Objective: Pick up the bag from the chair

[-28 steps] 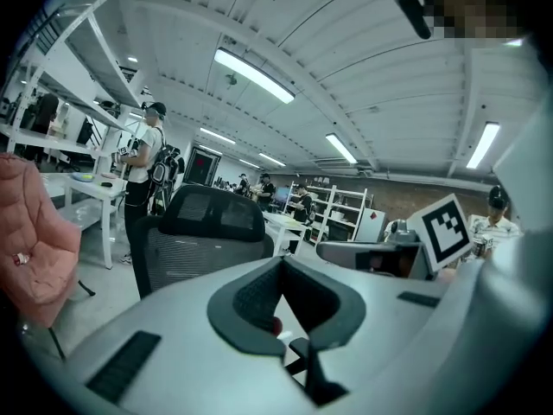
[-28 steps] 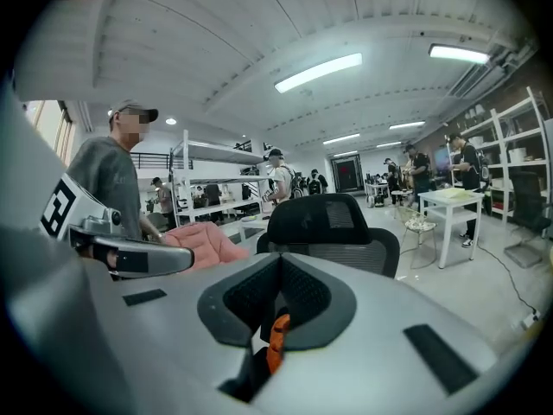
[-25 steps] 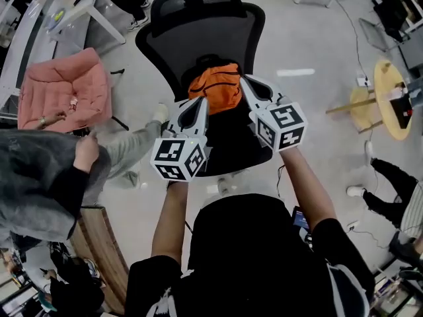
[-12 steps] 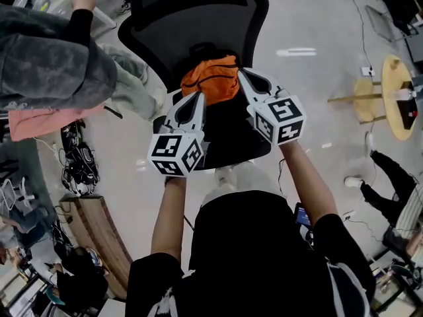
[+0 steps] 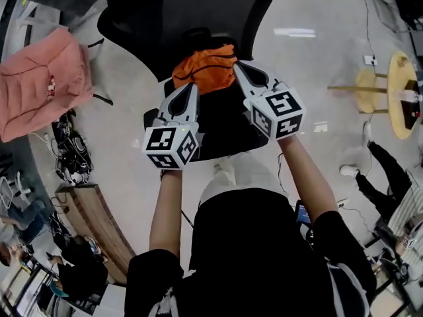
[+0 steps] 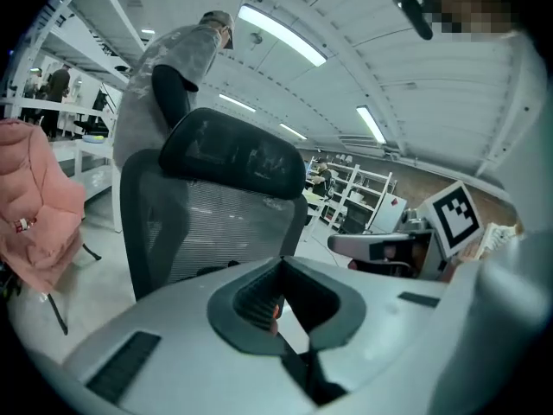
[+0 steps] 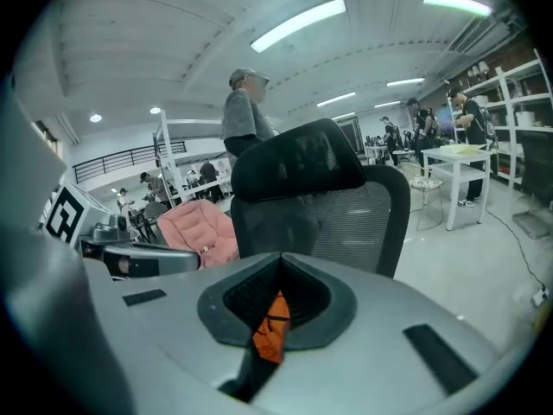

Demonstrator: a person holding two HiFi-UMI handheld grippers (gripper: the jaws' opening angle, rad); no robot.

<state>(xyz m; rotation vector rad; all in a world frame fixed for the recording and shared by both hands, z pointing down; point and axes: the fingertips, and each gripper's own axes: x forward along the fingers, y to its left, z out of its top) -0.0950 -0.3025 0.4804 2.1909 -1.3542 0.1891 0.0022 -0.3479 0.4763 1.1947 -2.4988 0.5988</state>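
An orange bag (image 5: pixel 205 68) lies crumpled on the seat of a black mesh office chair (image 5: pixel 185 12), against the backrest. My left gripper (image 5: pixel 192 86) is shut, its tip just below the bag's left edge. My right gripper (image 5: pixel 236 65) is shut too, with its tip at the bag's right edge. In the left gripper view the shut jaws (image 6: pixel 281 260) point at the chair's backrest (image 6: pixel 216 206), with only a sliver of orange in the gap. Seen from the right gripper (image 7: pixel 278 256), the orange bag (image 7: pixel 272 331) shows through the slot behind the tips.
A pink padded chair (image 5: pixel 39 78) stands to the left over a tangle of cables (image 5: pixel 69 150). A round wooden table (image 5: pixel 400 91) is at the right, with a person's legs (image 5: pixel 390 170) near it. A person in grey (image 7: pixel 246 111) stands behind the chair. A wooden bench (image 5: pixel 92 223) lies lower left.
Both grippers have sunk toward the bag, and their tips now sit at its edges. The person in grey has moved from the left to behind the chair, out of the head view.
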